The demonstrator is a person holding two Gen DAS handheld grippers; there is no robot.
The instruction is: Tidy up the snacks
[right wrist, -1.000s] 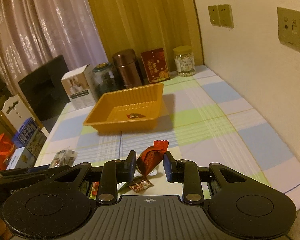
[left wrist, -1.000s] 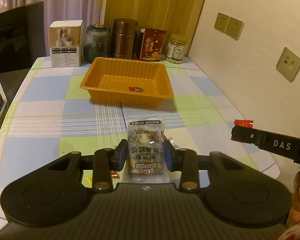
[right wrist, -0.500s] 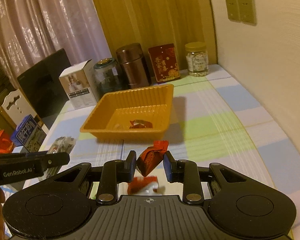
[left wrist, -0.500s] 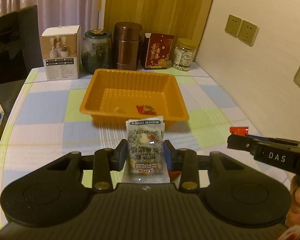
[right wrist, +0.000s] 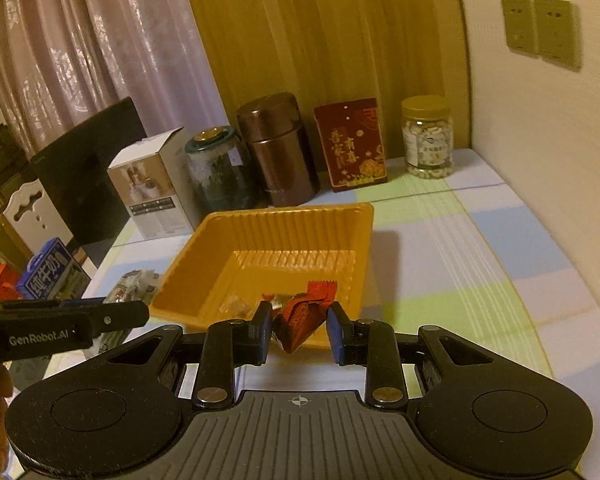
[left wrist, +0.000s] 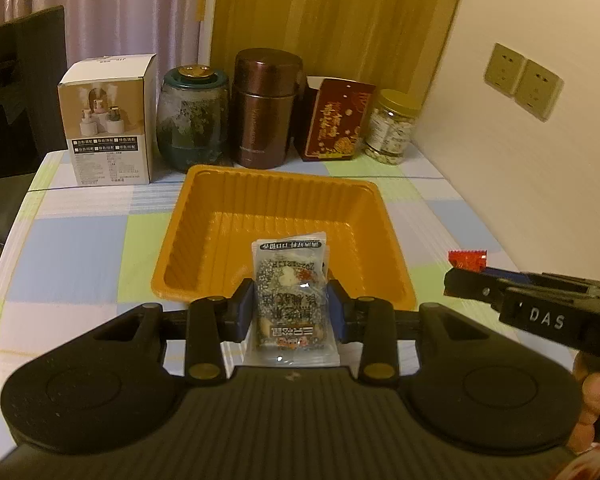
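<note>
A: Status. My left claw [left wrist: 291, 307] is clamped on the clear nut-mix packet [left wrist: 289, 294], packet upright between the pads. Right claw [right wrist: 298, 334] is clamped on the red wrapped candy [right wrist: 302, 312]. Both point down toward the orange tray [left wrist: 204, 240].

B: Where's the tray relative to you?

A: Directly ahead of and below both claws. In the left view the packet's top edge overlaps the tray floor; the near rim sits just ahead of the pads. Right claw sits off to the right of the left one, candy tip near the tray's right rim.

B: Anything inside already?

A: A couple of small wrapped pieces [right wrist: 276, 301] on the tray floor, just ahead of the right claw.

B: Release plan?

A: I'd carry both tips past the near rim first, then let go low over bare floor. The packet is tall and floppy; dropped at the rim it would likely tip back onto the bench [right wrist: 480, 264]. Candy is light, could bounce, so I'd release it close to the floor, clear of the left claw.
</note>
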